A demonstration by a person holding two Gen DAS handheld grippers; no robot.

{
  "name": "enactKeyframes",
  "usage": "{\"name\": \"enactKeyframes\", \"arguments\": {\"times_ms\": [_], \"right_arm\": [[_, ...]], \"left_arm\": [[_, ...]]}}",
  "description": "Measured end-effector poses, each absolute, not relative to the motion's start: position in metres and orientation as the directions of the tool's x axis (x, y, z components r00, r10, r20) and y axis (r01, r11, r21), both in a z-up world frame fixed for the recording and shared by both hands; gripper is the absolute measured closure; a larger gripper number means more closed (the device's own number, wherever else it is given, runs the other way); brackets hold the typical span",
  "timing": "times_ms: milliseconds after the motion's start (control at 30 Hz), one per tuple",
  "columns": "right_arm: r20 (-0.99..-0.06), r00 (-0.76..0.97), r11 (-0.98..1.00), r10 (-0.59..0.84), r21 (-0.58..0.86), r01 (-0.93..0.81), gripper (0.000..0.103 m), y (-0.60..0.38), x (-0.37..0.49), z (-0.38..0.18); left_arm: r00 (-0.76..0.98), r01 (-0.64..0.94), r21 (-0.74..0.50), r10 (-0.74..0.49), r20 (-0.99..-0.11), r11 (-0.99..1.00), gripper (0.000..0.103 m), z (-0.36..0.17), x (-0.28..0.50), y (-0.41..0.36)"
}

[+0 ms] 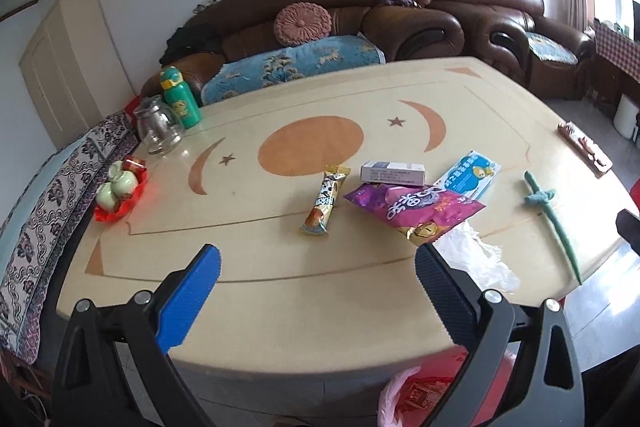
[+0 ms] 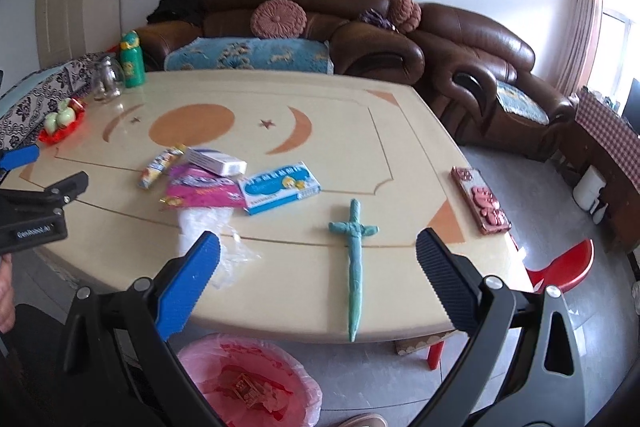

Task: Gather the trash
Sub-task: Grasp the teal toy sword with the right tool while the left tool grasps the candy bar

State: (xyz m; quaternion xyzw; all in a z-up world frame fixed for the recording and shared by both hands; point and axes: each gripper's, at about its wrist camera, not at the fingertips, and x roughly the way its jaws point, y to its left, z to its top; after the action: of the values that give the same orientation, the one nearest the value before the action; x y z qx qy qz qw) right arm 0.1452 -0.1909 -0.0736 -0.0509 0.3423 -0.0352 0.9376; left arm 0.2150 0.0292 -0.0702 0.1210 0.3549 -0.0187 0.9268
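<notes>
Trash lies on the cream table (image 1: pixel 280 307): a yellow snack bar wrapper (image 1: pixel 326 201) (image 2: pixel 161 165), a purple snack bag (image 1: pixel 416 209) (image 2: pixel 204 189), a small white box (image 1: pixel 393 173) (image 2: pixel 218 161), a blue carton (image 1: pixel 468 173) (image 2: pixel 280 187) and crumpled clear plastic (image 1: pixel 480 259) (image 2: pixel 216 231). My left gripper (image 1: pixel 318 265) is open and empty above the near table edge, short of the wrapper. My right gripper (image 2: pixel 318 259) is open and empty near the clear plastic. A pink-lined trash bin (image 2: pixel 250 383) (image 1: pixel 424 391) stands on the floor below the table edge.
A teal cloth sword (image 2: pixel 354 259) and a red decorated tray (image 2: pixel 480 199) lie at the table's right. A red dish of green fruit (image 1: pixel 120 191), a glass jug (image 1: pixel 158 125) and a green bottle (image 1: pixel 180 99) stand far left. A brown sofa (image 1: pixel 320 23) is behind; a red stool (image 2: pixel 560 267) is at right.
</notes>
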Motion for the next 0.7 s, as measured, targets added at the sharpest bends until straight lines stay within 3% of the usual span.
{"name": "enactKeyframes", "arguments": {"times_ms": [700], "right_arm": [[-0.793, 0.604, 0.995, -0.081, -0.098, 0.004, 0.007, -0.225, 0.235, -0.177]], "left_arm": [[0.619, 0.253, 0.276, 0.064, -0.782, 0.927, 0.008, -0.161, 0.354, 0.038]]}}
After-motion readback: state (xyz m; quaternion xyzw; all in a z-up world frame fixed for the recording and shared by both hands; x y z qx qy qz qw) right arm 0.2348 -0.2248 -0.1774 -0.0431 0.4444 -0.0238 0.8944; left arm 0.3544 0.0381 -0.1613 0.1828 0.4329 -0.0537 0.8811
